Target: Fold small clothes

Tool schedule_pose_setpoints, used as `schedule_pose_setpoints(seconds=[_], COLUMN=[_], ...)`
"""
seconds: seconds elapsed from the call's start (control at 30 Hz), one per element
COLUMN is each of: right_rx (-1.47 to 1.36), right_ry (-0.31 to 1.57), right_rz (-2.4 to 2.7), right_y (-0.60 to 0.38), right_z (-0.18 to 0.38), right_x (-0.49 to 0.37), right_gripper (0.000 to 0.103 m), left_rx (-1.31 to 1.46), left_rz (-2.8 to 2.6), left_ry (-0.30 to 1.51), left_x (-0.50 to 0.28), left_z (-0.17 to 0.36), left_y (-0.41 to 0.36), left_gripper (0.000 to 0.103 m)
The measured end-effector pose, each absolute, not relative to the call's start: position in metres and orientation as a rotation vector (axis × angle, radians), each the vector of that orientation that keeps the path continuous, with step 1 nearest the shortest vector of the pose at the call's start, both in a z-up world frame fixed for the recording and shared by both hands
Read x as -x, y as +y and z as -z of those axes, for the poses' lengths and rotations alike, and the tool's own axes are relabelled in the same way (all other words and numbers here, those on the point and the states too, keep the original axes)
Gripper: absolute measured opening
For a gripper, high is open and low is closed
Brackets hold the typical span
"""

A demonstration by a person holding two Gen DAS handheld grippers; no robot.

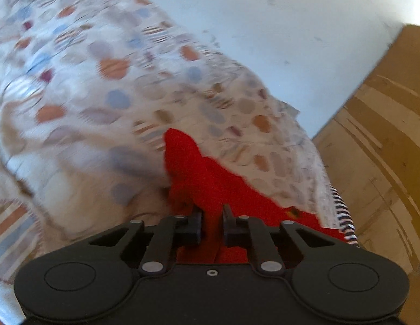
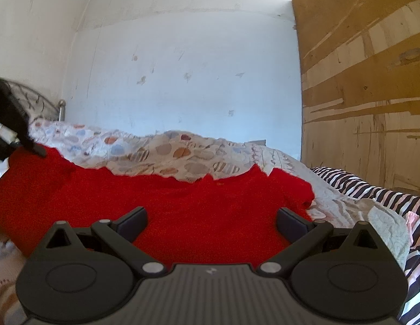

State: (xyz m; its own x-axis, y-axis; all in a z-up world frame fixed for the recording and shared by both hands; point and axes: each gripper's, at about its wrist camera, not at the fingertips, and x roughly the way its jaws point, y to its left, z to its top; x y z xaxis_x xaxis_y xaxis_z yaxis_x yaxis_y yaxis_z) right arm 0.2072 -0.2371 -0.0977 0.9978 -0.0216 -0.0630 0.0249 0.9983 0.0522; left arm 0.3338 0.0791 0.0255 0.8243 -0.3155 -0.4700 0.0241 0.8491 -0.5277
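1. Gripping a ridge of the red garment [image 1: 199, 173], my left gripper [image 1: 212, 214] had its jaws clenched on the cloth above the dotted bedspread [image 1: 107, 86].
2. My right gripper [image 2: 211, 218] hung released, jaws spread wide, over the garment lying across the bed.
3. Rightmost, a striped cloth [image 2: 353, 184] lay beside the wooden panel [image 2: 372, 81].

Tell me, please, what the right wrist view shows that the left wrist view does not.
Only the right wrist view shows the metal bedframe, the red garment spread wide, and the open right gripper. Only the left wrist view shows the left gripper shut on a fold of that garment. Both share the garment, the patterned bedspread, the striped cloth, the white wall and the wooden panel.
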Motion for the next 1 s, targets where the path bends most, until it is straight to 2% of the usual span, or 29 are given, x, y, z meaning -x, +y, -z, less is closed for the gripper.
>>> schedule_pose_setpoints(seconds=[0.2,0.4,0.57,0.73,0.83,0.87,0.9,0.93,1.0], right_rx=[-0.174,-0.262,-0.274,-0.291,-0.312,-0.318,-0.321,-0.319,-0.306], right_ry=[0.020,0.009,0.036,0.065,0.087,0.093,0.095,0.096,0.098], right_rz=[0.121,0.225,0.292,0.337,0.349,0.349,0.347,0.345,0.343], right_y=[-0.270,-0.309,-0.334,-0.347,-0.352,-0.353,-0.352,-0.352,-0.349], right_z=[0.087,0.089,0.099,0.108,0.113,0.114,0.114,0.114,0.113], right_x=[-0.188,-0.165,-0.152,-0.146,-0.149,-0.149,-0.149,-0.149,-0.149], right_gripper=[0.103,0.103,0.103,0.103,0.103,0.103,0.103,0.103,0.103], left_rx=[0.462,0.312,0.239,0.168,0.180,0.195,0.208,0.216,0.219], left_rz=[0.332,0.493,0.576,0.610,0.659,0.676,0.697,0.717,0.751], left_ry=[0.564,0.588,0.662,0.722,0.730,0.734,0.736,0.731,0.707], left_x=[-0.345,-0.351,-0.352,-0.342,-0.336,-0.338,-0.336,-0.334,-0.325], left_z=[-0.074,-0.099,-0.074,-0.041,-0.034,-0.034,-0.035,-0.036,-0.039], left_y=[0.007,-0.104,-0.179,-0.201,-0.195,-0.193,-0.190,-0.187,-0.182], left_gripper=[0.010,0.010,0.010,0.014,0.024,0.032,0.044,0.049,0.067])
